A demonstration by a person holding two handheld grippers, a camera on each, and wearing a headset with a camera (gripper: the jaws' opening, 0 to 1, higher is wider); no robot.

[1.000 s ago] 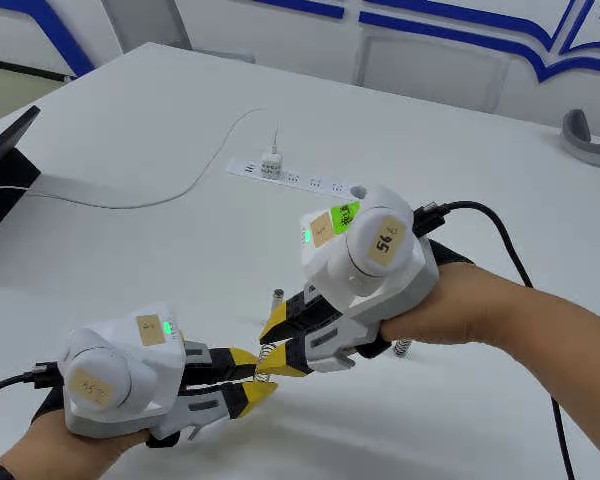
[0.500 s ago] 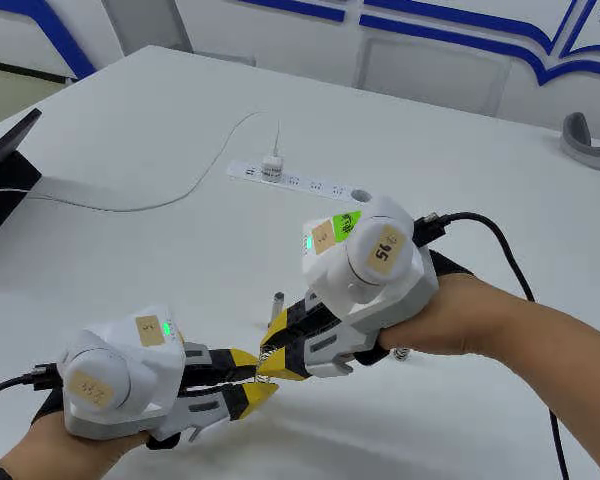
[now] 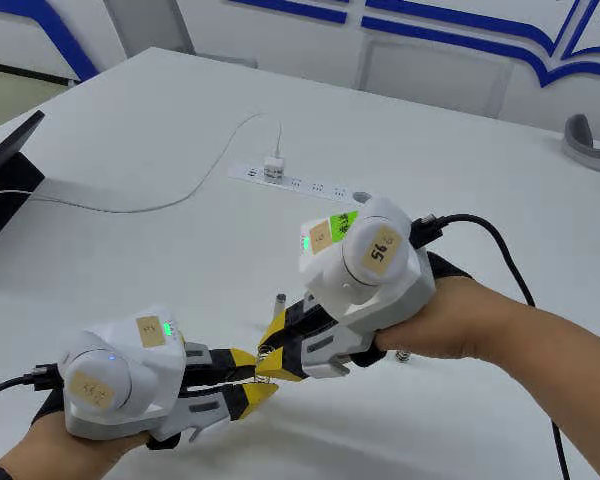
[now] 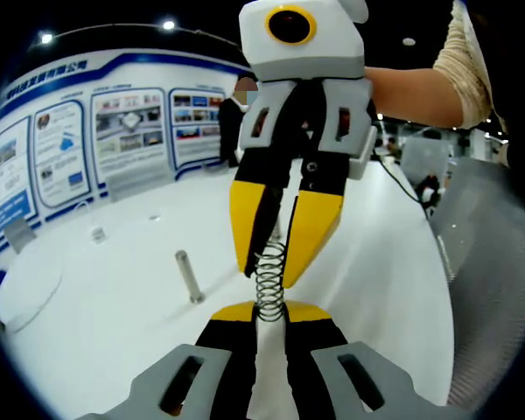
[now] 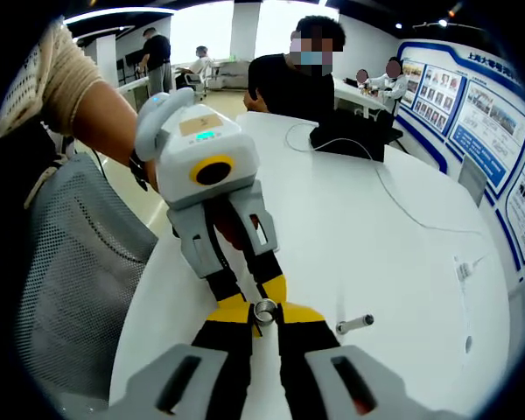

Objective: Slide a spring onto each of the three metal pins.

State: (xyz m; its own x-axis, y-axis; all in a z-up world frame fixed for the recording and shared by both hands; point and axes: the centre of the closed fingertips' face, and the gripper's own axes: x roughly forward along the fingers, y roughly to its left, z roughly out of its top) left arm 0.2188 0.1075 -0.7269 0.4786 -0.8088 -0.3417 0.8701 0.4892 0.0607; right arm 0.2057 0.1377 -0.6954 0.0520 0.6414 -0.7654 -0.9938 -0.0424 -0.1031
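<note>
Currently the left gripper [image 3: 254,376] and right gripper [image 3: 272,347] both pinch 1 spring [image 4: 269,278] by its ends, near an upright pin [image 4: 189,276]; an uneven release could flick it away.

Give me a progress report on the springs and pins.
Done: nothing looks finished; the one pin standing on the table is bare. In hand: a spring pinched between the left gripper and the right gripper; whether a pin sits inside it is unclear. Left: seating that spring, then the rest; a second spring lies loose on the table.
</note>
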